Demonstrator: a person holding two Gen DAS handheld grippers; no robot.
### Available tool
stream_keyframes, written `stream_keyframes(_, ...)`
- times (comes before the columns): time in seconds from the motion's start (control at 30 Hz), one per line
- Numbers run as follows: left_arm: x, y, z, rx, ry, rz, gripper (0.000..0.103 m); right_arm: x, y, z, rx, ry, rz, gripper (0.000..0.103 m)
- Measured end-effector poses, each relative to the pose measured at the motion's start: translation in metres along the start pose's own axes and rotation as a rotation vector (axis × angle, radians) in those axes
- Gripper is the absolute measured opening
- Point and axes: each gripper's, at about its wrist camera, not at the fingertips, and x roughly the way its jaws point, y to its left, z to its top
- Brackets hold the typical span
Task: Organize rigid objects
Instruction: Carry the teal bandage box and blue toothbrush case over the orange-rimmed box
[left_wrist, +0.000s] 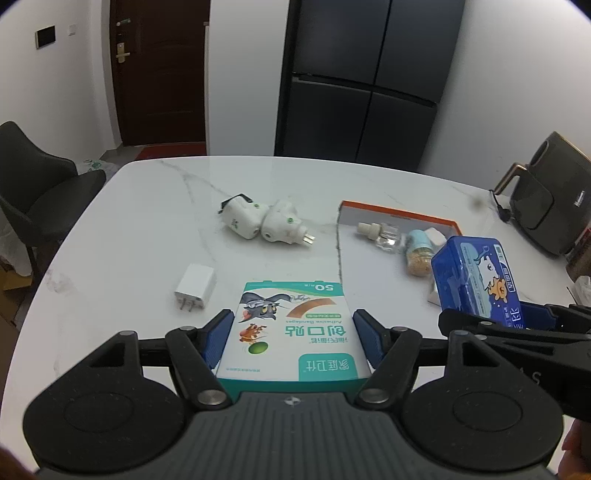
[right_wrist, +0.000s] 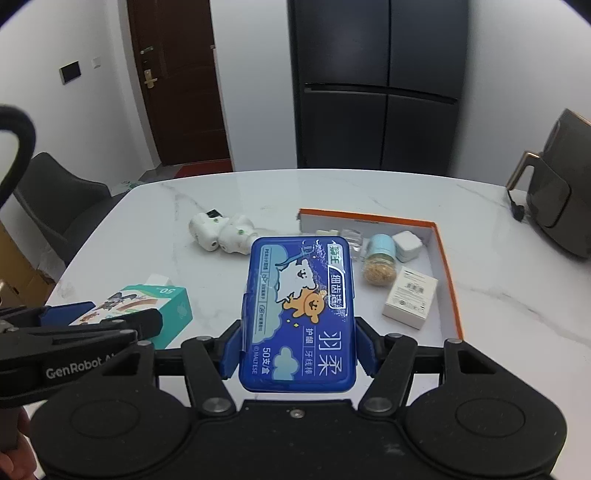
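- The left gripper (left_wrist: 291, 334) has its fingers (left_wrist: 218, 338) clamped on the sides of a teal bandage box (left_wrist: 291, 332), held above the counter (left_wrist: 147, 229).
- The right gripper (right_wrist: 298, 349) has its fingers (right_wrist: 231, 350) clamped on a blue floss case (right_wrist: 299, 314), just beside the orange-rimmed tray (right_wrist: 448, 280).
- Two white plug-in units (left_wrist: 258, 219) and a white charger (left_wrist: 195, 286) lie on open counter, well in from its edges.

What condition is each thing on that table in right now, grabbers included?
Left gripper: clamped on the bandage box.
Right gripper: clamped on the blue floss case, lid closed.
Orange-rimmed tray: open, partly filled.
Two white plug-in devices: lying on their sides.
White charger: lying flat.
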Motion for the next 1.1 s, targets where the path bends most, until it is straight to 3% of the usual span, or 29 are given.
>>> stream_keyframes(1.1, 0.01, -0.056, -0.006, 0.106, 0.021, -0.086, 0.071, -0.016, -0.054, -0.016, 0.107, -0.003, -0.09, 0.073)
